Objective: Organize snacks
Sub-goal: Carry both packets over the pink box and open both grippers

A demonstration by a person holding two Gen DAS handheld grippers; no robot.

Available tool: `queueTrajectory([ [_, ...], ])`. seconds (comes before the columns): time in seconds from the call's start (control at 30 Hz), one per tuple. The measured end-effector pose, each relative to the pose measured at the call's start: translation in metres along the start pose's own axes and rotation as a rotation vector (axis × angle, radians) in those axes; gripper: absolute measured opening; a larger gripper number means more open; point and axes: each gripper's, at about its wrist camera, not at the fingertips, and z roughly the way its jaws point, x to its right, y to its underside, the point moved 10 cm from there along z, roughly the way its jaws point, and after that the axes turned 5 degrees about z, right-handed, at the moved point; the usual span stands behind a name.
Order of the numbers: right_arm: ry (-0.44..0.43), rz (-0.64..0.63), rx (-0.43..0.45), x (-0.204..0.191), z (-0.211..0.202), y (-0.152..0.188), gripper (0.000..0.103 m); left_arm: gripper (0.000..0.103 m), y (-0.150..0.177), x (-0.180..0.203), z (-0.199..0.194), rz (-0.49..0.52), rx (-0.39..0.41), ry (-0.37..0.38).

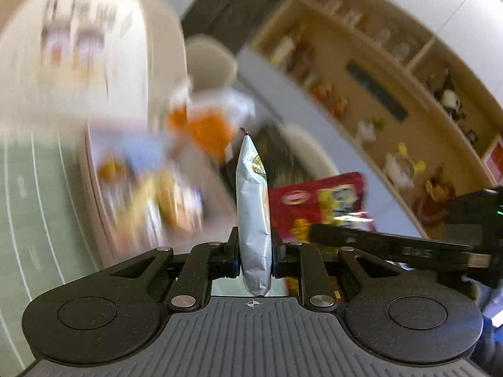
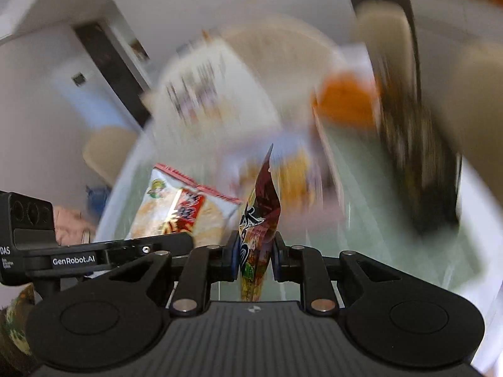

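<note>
My left gripper (image 1: 254, 253) is shut on a silver-white snack packet (image 1: 253, 207), seen edge-on and held upright in the air. In the right wrist view this same packet (image 2: 185, 210) shows its white and red printed face. My right gripper (image 2: 254, 253) is shut on a dark red snack packet (image 2: 261, 220), also edge-on; in the left wrist view it (image 1: 317, 201) appears red and yellow, with the right gripper's fingers (image 1: 361, 238) at the right. Both views are blurred by motion. Ahead lies a blurred pile of snack packets (image 1: 151, 182) with an orange one (image 1: 204, 125).
A pale green table mat (image 1: 37, 194) lies below, also in the right wrist view (image 2: 377, 226). A large white bag with print (image 1: 78, 40) stands behind the pile. Wooden shelves (image 1: 393, 88) with small items fill the right. Pale chairs (image 2: 383, 31) and a dark column (image 2: 418, 163) stand beyond the table.
</note>
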Motion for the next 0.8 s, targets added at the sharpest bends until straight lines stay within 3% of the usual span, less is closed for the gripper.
queueTrajectory([
  [0.13,0.023,-0.092,0.107,-0.018,0.003,-0.067,0.019,0.021,-0.059,-0.038,0.03,-0.103,0.085,-0.014],
  [0.23,0.04,-0.067,0.08,-0.016,0.029,-0.088,0.019,0.023,-0.062,-0.089,0.075,-0.153,0.027,-0.101],
  [0.3,0.056,-0.041,0.037,-0.009,0.049,-0.089,0.019,0.023,-0.051,-0.121,0.09,-0.186,-0.017,-0.195],
  [0.4,0.082,-0.045,-0.017,-0.001,0.081,-0.08,0.019,0.023,-0.037,-0.136,0.094,-0.2,-0.05,-0.209],
  [0.5,0.084,-0.001,-0.084,0.008,0.12,-0.065,0.019,0.024,-0.029,-0.137,0.091,-0.147,-0.085,-0.254],
  [0.6,0.033,0.073,-0.114,0.007,0.155,-0.058,0.019,0.024,-0.029,-0.138,0.082,-0.083,-0.101,-0.305],
  [0.7,-0.078,0.128,-0.136,-0.004,0.182,-0.055,0.019,0.024,-0.031,-0.137,0.072,-0.035,-0.104,-0.337],
  [0.73,-0.058,0.112,-0.148,-0.003,0.191,-0.052,0.02,0.024,-0.032,-0.139,0.07,-0.023,-0.103,-0.346],
  [0.8,0.101,0.059,-0.149,0.012,0.203,-0.041,0.026,0.024,-0.029,-0.138,0.061,0.007,-0.099,-0.378],
])
